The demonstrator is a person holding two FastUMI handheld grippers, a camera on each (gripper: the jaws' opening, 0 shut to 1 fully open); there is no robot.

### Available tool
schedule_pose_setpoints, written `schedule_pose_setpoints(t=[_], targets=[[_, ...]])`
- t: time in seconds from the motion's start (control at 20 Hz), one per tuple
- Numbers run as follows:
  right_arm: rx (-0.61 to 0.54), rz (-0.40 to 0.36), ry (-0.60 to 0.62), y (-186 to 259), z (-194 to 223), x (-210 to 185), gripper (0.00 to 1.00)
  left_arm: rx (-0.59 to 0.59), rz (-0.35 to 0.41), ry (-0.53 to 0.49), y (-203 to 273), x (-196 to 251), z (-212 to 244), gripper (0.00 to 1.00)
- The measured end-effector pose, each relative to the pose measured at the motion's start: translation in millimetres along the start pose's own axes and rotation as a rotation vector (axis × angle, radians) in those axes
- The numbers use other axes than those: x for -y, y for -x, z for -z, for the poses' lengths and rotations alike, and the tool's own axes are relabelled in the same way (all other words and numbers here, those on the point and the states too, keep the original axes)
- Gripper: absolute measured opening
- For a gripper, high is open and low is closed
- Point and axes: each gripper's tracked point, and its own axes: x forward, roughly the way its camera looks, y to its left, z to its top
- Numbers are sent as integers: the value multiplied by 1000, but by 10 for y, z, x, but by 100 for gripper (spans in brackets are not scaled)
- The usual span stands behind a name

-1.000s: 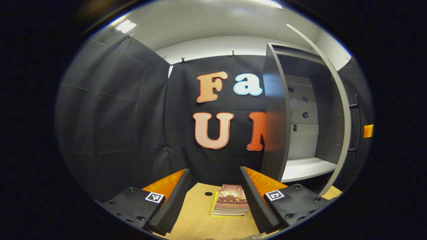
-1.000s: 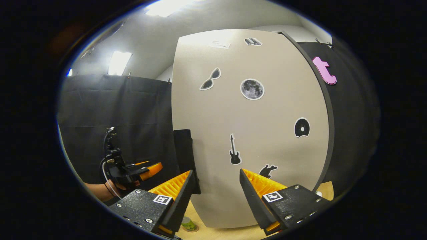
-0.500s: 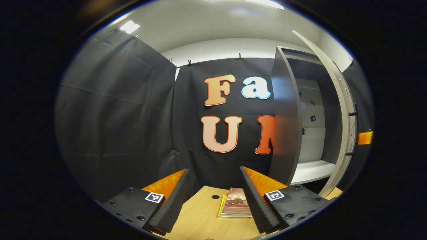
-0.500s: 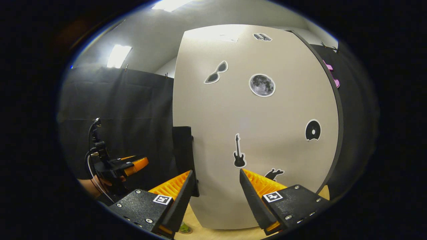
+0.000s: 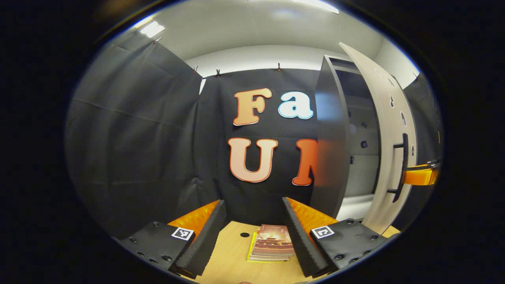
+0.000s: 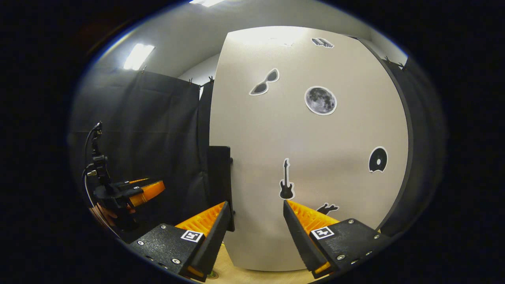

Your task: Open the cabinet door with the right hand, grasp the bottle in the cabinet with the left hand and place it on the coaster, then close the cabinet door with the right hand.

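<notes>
Right gripper view: the cabinet door (image 6: 311, 157) stood directly ahead of the right gripper (image 6: 255, 221), its pale stickered face taking up most of the sight line. The door's dark handle (image 6: 219, 185) ran vertically along its left edge, just above the left fingertip. Right fingers were spread apart with nothing between them; whether a fingertip touched the door could not be told.

Left gripper view: the door (image 5: 388, 138) was partly ajar, upright, seen nearly edge-on to the right of the cabinet (image 5: 331, 138), a narrow gap open between them. The right gripper (image 5: 420, 175) showed level beside the handle (image 5: 400, 165).

The left gripper (image 5: 252, 232) was held level over the wooden table (image 5: 230, 260), fingers spread and empty, pointing toward the booth wall, well to the left of the cabinet. A stack of books (image 5: 272, 242) lay flat on the table between its fingers, farther off.

In the right gripper view the left gripper (image 6: 136, 191), held in a hand (image 6: 106, 211), hung far left, roughly horizontal.
</notes>
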Motion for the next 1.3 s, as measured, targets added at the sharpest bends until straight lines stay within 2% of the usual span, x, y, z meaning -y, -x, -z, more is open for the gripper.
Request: schedule_pose_setpoints(t=[0.25, 0.75, 0.9, 1.15, 1.3], targets=[[-12, 30, -15, -61, 4, -30, 84, 12, 35, -17, -33, 129, -58, 93], [-44, 149, -37, -153, 8, 7, 85, 14, 91, 6, -125, 368, -200, 93], [-17, 164, -48, -146, -77, 50, 87, 23, 117, -2, -146, 466, -293, 93], [32, 252, 0, 206, -317, 295, 87, 19, 155, 13, -209, 720, -472, 93], [69, 298, 27, 500, -473, 419, 87, 20, 149, -1, -150, 766, -623, 93]])
